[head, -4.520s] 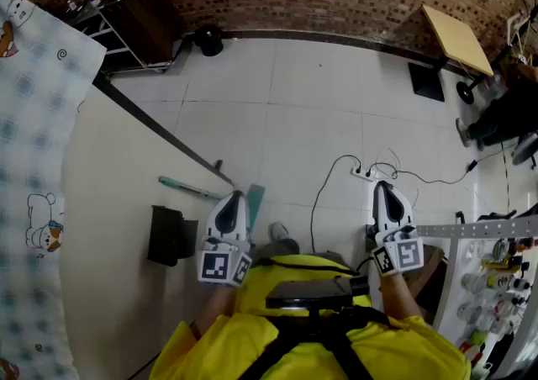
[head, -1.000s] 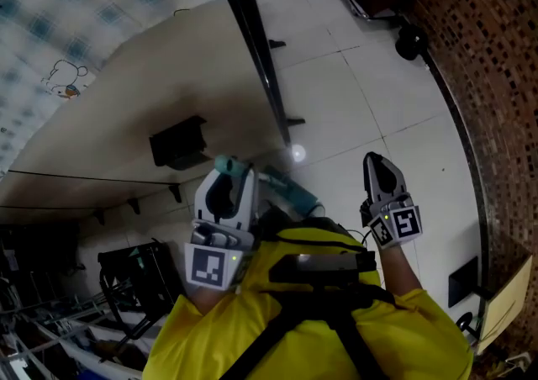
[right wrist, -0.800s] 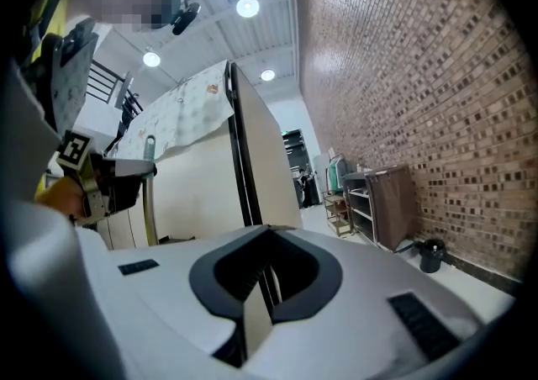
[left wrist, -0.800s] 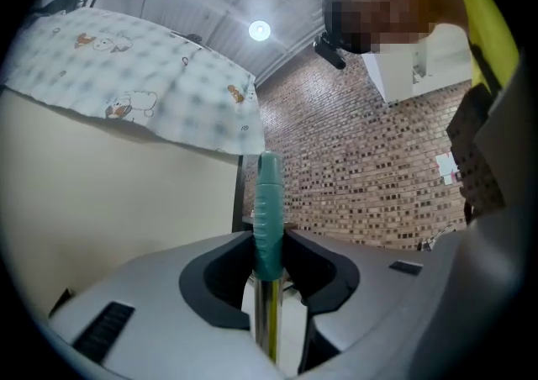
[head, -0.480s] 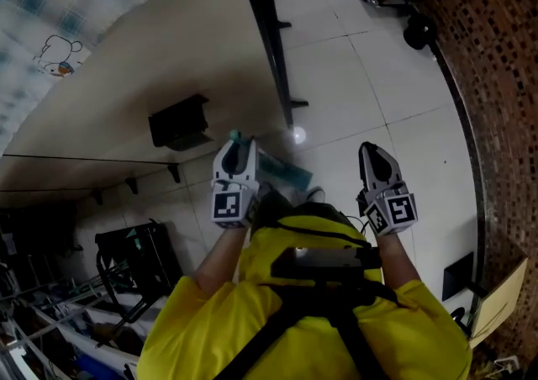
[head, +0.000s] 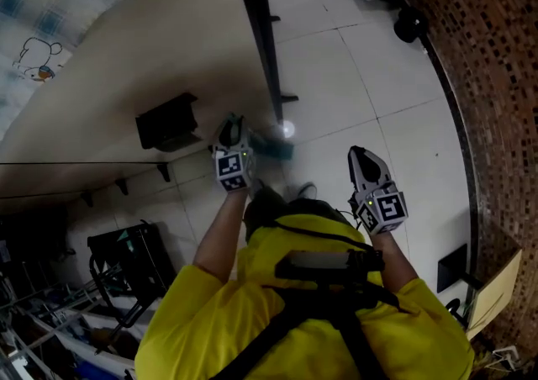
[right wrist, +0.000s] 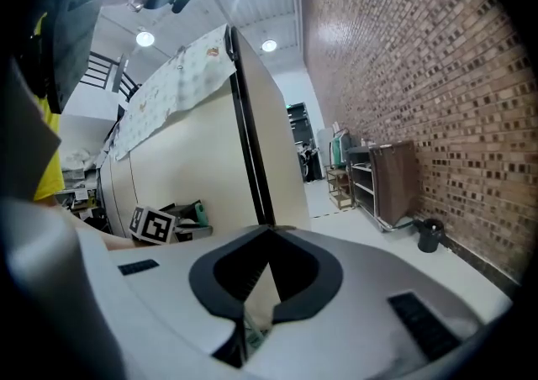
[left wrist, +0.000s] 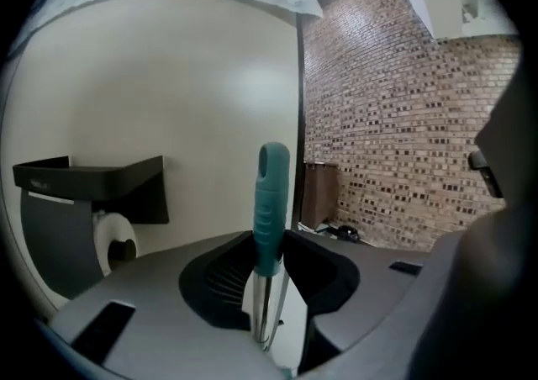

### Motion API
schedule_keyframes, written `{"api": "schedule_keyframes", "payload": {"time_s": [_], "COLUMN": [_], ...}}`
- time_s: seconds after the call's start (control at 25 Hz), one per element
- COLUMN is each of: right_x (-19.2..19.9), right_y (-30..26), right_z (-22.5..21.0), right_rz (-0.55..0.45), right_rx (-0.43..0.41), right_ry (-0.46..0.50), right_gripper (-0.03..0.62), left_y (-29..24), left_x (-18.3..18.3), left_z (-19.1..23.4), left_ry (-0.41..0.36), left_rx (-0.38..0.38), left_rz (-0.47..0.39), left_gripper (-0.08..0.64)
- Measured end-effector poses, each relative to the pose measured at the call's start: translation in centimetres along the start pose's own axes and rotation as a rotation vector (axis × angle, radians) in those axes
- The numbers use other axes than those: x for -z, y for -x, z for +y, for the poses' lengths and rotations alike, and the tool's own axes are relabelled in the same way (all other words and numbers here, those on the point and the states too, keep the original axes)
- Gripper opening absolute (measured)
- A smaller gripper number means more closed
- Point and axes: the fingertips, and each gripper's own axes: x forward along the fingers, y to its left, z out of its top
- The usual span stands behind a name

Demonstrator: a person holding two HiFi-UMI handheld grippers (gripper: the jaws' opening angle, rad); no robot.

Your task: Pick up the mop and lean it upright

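Teal plastic and bright steel sit pinched between our left gripper's [head: 232, 129] jaws. The mop [left wrist: 271, 193] stands upright there, its ribbed grip rising beyond the tips. Since half a second ago that gripper has moved farther from our body, toward the smooth cream wall [left wrist: 168, 109], and the left arm now reaches out nearly straight. Our right gripper [head: 359, 156] hangs close beside us, elbow bent, its jaws closed tip to tip on nothing. Rough brick [left wrist: 395, 118] lies right of the left jaws.

Since 4.5 s ago, the left gripper [head: 232, 128] has lifted the mop [left wrist: 271, 202] upright and reached toward the cream wall [head: 151, 59].
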Motion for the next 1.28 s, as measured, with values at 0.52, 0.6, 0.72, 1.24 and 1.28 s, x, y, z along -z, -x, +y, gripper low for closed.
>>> {"api": "schedule_keyframes", "payload": {"time_s": [0.52,0.6,0.72,1.24,1.28], "right_x": [-0.5,-0.3,0.0,-4.3,-4.8], "right_y": [-2.1,-2.4,-3.0,-5.3,-5.5], "right_z": [0.0,0.3,0.7,2.5,3.0], "right_rz": [0.018,0.024,0.034,-0.054,-0.062], "right_rx": [-0.015,-0.020,-0.023,-0.041,-0.048], "right_ry": [0.026,0.026,0.019,-0.010,-0.005], "right_gripper": [0.006,0.008,0.006,0.008,0.008], "left_y": [-7.9,-8.4,-8.5,6.3,7.8], "left_x": [0.0,-0.3,-0.4,-6.7,-8.1], "left_z": [4.1,4.3,4.3,0.6,0.3], "left_ry": [0.048,0.063,0.099,0.128,0.124], "left_rx": [-0.129,-0.140,-0.139,0.042,0.071], "left_rz": [0.043,0.039,0.024,-0.007,-0.025], "left_gripper": [0.118,0.120,0.203,0.126,0.095]}}
